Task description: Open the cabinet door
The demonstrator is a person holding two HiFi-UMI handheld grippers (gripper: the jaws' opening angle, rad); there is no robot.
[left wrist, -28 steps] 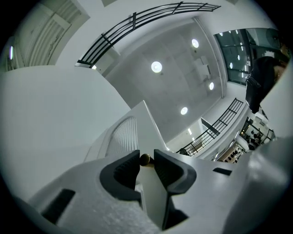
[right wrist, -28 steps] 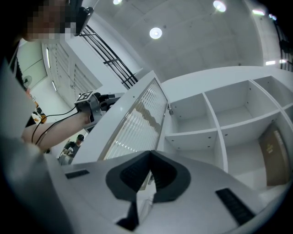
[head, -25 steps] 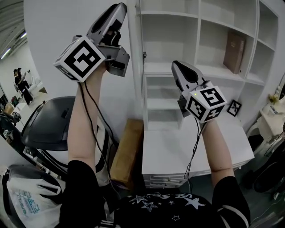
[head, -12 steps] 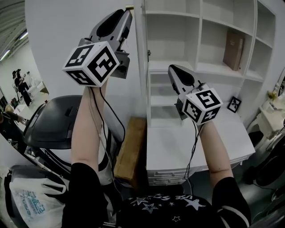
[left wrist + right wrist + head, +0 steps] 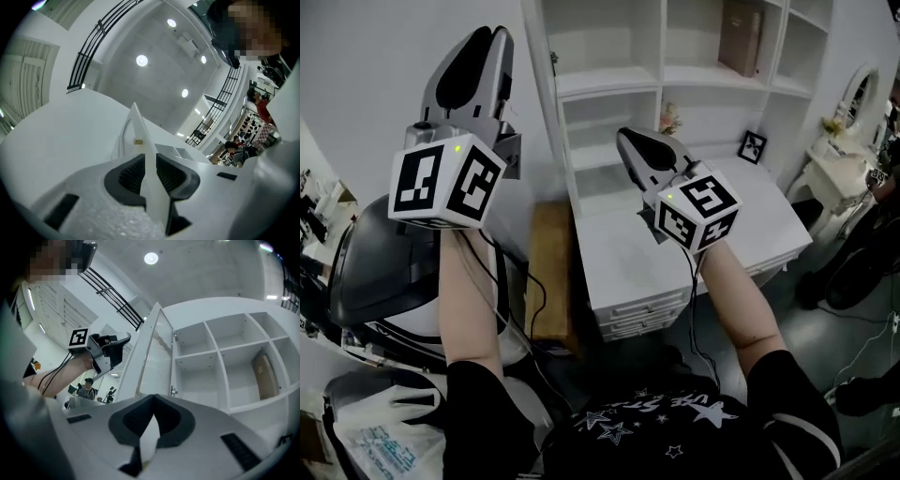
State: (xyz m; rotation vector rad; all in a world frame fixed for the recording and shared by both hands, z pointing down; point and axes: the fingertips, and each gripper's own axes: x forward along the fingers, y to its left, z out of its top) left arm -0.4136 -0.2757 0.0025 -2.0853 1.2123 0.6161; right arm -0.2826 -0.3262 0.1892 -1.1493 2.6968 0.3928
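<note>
The door [image 5: 154,357] stands swung out from the cabinet [image 5: 220,357], left of centre in the right gripper view. It hangs on two hinges [image 5: 176,336] along its right side, with its ribbed inner face toward the camera. It looks a stiff, thin, painted panel: light enough, I judge, to swing with one hand, but smooth, so pads could slide along it. The best hold is the free edge, far from the hinges, pinched across its thickness. A small brass fitting [image 5: 137,140] sits by that edge, too small to name.

The left gripper [image 5: 497,36], upper left of the head view, has that hold: its jaws stand narrow with the door's edge between them, pads [image 5: 131,173] against both faces. The right gripper [image 5: 625,139], mid-frame, carries nothing, its jaws together, in front of the shelves [image 5: 609,80]. Those hold only a book [image 5: 741,36], at the top right. Below them lies a white desk [image 5: 769,230]. With the door this far out, the task looks nearly or wholly done
</note>
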